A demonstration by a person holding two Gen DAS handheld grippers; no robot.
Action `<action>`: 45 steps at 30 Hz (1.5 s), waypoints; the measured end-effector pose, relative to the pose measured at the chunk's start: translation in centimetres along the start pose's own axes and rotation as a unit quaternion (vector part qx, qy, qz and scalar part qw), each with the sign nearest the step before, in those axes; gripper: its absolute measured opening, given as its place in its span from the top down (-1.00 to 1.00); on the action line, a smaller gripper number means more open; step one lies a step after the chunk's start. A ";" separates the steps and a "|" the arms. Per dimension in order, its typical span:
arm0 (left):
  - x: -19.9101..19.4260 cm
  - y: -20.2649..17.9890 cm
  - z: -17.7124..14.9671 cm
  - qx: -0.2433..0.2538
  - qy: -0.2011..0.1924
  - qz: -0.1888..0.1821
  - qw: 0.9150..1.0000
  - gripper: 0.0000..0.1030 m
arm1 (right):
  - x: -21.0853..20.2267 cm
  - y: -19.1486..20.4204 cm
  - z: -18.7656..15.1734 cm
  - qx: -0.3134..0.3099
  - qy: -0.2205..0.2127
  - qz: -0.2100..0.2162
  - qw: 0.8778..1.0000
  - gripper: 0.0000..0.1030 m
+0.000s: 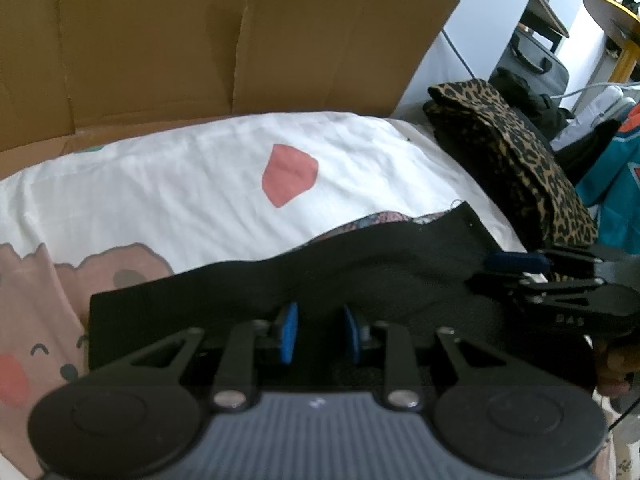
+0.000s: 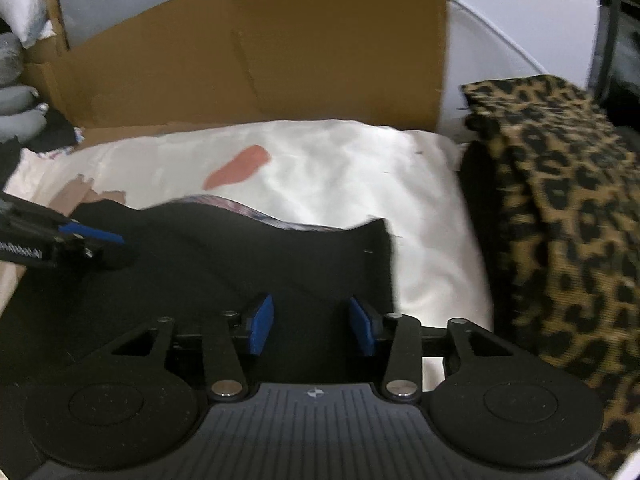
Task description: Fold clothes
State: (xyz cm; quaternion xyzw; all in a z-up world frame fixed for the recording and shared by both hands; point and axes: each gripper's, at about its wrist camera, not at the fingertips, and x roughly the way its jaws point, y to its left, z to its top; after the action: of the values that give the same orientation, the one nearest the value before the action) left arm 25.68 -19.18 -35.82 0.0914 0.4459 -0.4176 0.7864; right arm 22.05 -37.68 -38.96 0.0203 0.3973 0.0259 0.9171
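A black garment (image 1: 360, 264) (image 2: 240, 264) lies flat on a white printed sheet (image 1: 200, 184) (image 2: 420, 184). A patterned lining shows along its far edge. My left gripper (image 1: 320, 334) hovers low over the near part of the garment, its blue pads apart and open. My right gripper (image 2: 312, 326) is open over the garment's right part, near its right edge. Each gripper shows in the other's view: the right gripper (image 1: 516, 264) at the garment's right side, the left gripper (image 2: 96, 240) at its left. Black cloth fills the gap under both pairs of pads.
A folded leopard-print garment (image 1: 532, 160) (image 2: 560, 208) lies just right of the black one. A cardboard sheet (image 1: 200, 48) (image 2: 280, 60) stands behind the sheet. A teal jersey (image 1: 616, 200) and a grey suitcase (image 1: 536, 60) are at the far right. A hand (image 1: 612, 364) holds the right gripper.
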 end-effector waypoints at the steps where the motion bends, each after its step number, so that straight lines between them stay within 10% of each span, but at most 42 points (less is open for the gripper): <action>1: 0.0 0.0 0.0 0.000 0.000 0.000 1.000 0.44 | -0.3 -0.4 -0.2 0.001 0.001 -0.003 1.000 0.14; 15: 0.0 -0.2 -0.2 -0.001 -0.002 0.002 1.000 0.44 | -3.9 2.6 -1.4 -0.005 -0.007 0.064 0.998 0.14; 45: 0.1 0.1 -0.2 0.009 -0.004 -0.009 1.000 0.44 | -8.9 -1.9 -8.2 -0.095 0.088 0.011 0.992 0.11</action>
State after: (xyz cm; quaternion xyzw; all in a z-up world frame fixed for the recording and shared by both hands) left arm 25.63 -19.04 -36.07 0.0924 0.4400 -0.4291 0.7834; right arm 10.02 -40.03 -38.24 -0.0650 0.4719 0.0752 0.8760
